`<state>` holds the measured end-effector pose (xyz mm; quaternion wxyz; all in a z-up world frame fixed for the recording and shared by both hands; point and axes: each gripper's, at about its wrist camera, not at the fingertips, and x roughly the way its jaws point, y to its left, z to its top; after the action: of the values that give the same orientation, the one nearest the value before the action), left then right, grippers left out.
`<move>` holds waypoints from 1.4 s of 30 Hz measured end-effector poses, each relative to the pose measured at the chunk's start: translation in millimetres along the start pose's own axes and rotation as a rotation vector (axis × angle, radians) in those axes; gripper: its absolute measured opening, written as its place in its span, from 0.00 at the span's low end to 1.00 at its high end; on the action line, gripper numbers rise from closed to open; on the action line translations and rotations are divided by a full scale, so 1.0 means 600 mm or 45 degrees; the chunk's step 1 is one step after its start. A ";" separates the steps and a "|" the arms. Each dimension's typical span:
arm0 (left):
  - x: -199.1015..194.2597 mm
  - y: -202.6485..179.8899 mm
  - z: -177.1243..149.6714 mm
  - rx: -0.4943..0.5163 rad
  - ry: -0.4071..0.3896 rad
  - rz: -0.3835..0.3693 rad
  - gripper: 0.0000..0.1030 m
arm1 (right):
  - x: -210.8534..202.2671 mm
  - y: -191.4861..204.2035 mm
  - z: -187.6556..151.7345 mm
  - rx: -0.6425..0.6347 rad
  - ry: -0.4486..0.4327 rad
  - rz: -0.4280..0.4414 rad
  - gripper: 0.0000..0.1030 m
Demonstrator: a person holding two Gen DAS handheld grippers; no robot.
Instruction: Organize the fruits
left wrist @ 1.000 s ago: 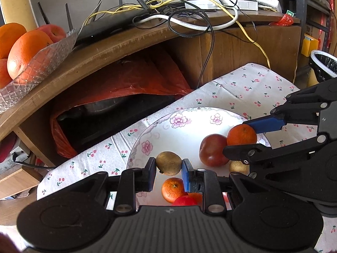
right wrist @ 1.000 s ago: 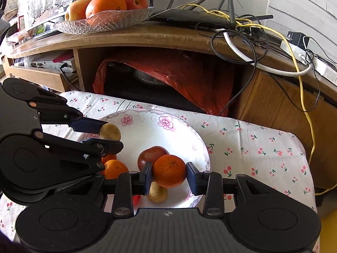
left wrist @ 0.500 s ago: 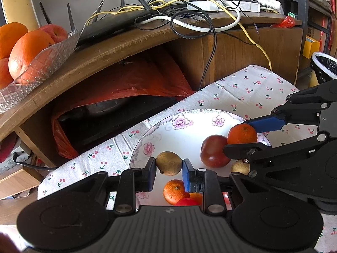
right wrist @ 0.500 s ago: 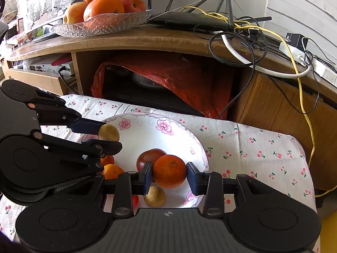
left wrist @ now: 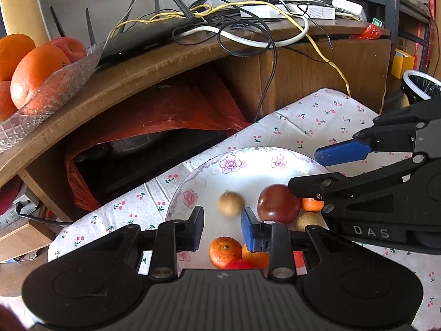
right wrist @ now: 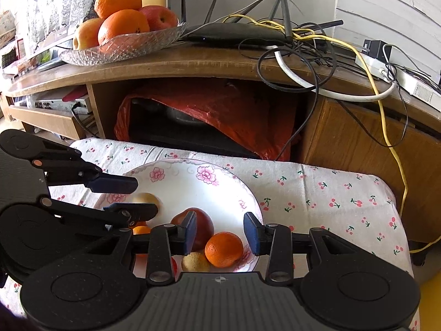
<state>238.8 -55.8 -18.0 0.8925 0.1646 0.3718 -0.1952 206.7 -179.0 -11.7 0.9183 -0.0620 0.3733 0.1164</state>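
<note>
A white floral plate (left wrist: 245, 173) (right wrist: 193, 190) on the cherry-print cloth holds several fruits. My left gripper (left wrist: 222, 227) is open above the plate; a brown kiwi (left wrist: 231, 203) (right wrist: 145, 199) appears blurred just beyond its fingertips. My right gripper (right wrist: 220, 231) is open; an orange (right wrist: 223, 249) lies on the plate below it, beside a dark red apple (right wrist: 202, 227) (left wrist: 278, 203) and a yellowish fruit (right wrist: 195, 262). More oranges (left wrist: 224, 251) lie near the plate's front.
A glass bowl (right wrist: 124, 45) (left wrist: 46, 91) of oranges and apples stands on the wooden shelf (right wrist: 193, 63). A router and tangled cables (right wrist: 289, 35) lie on it. A red bag (right wrist: 220, 115) fills the cubby below.
Both grippers have opened. The right one let go of the orange, which now lies on the plate. The left one released the kiwi, which appears blurred just ahead of it.
</note>
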 end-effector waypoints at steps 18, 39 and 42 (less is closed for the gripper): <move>-0.089 -0.011 -0.032 -0.095 -0.031 0.022 0.51 | -0.055 0.013 -0.019 0.050 0.027 -0.070 0.36; -0.153 -0.034 -0.093 -0.196 -0.057 0.109 0.77 | -0.139 0.036 -0.075 0.090 0.034 -0.050 0.44; -0.159 -0.035 -0.099 -0.217 -0.062 0.117 0.82 | -0.146 0.033 -0.082 0.117 0.039 -0.053 0.44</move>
<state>131.6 -26.7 8.5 0.9200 0.1002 0.3574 -0.1255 107.9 -184.5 14.0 0.9166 -0.0292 0.3908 0.0789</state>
